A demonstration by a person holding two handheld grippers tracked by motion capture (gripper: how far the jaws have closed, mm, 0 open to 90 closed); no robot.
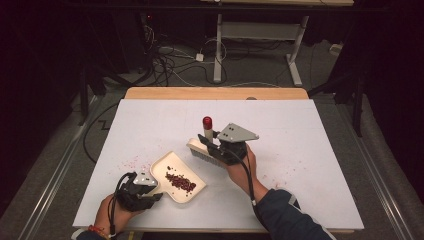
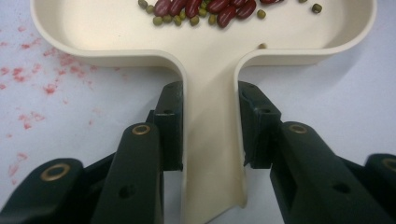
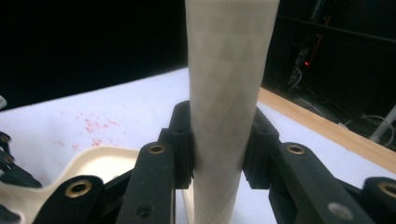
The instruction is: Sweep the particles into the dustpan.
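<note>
clamping the flat cream handle of the dustpan [image 2: 212,140] from both sides, the left gripper [image 2: 210,126] has its jaws pressed against the handle's raised edges, which looks like a way to keep the pan flat and steady near the front edge of the table [image 1: 310,125], toward its left corner. inside the pan lies a small heap of red beans [image 2: 205,7] mixed with little green ones, gathered toward the middle of the tray, so the sweeping seems largely done. the right gripper [image 3: 217,154] is closed on the pale, faintly patterned handle of the brush [image 1: 210,150], jaws tight on either side of the shaft, which stands nearly upright in the right gripper view. in the high view the brush head rests bristles-down just beyond the pan's far rim, near the table's middle, with a red cap at the handle's top; held this way, it is probably placed to draw strays toward the pan's open lip. faint reddish specks [image 1: 131,162] dot the white surface left of the pan and a few more lie toward the right edge. no brand, label or readable writing shows on the pan, brush or grippers.
</note>
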